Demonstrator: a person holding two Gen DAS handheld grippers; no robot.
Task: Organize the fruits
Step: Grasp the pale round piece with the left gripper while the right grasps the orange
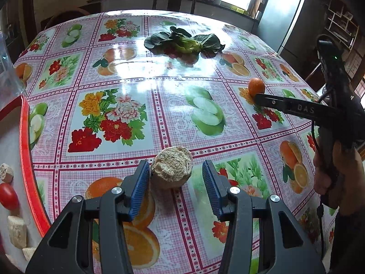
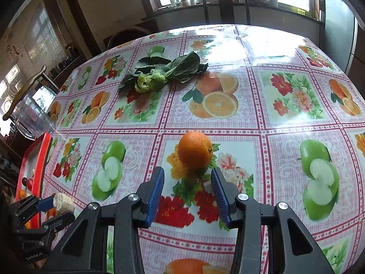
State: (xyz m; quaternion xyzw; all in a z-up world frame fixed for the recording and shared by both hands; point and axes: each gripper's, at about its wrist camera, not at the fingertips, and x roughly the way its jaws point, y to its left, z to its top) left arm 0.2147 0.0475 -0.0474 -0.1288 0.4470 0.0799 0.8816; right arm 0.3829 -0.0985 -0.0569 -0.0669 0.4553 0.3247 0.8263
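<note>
A beige, rough-cut chunk (image 1: 171, 167) lies on the fruit-print tablecloth between the open fingers of my left gripper (image 1: 175, 175); its left side touches the left pad. It also shows in the right wrist view (image 2: 62, 202). An orange (image 2: 195, 151) stands on the table just ahead of my open right gripper (image 2: 187, 178), not between the pads. The orange also shows in the left wrist view (image 1: 256, 86), with the right gripper (image 1: 256, 97) beside it. A red-rimmed tray (image 1: 27, 159) at the left holds a tomato (image 1: 8, 196) and pale cut pieces (image 1: 17, 230).
A leafy green vegetable (image 1: 184, 42) lies at the far middle of the table, also in the right wrist view (image 2: 159, 73). A clear plastic container (image 2: 32, 116) stands beyond the tray. A dark chair (image 2: 224, 3) stands at the far edge, with a fridge (image 1: 282, 16) to the right.
</note>
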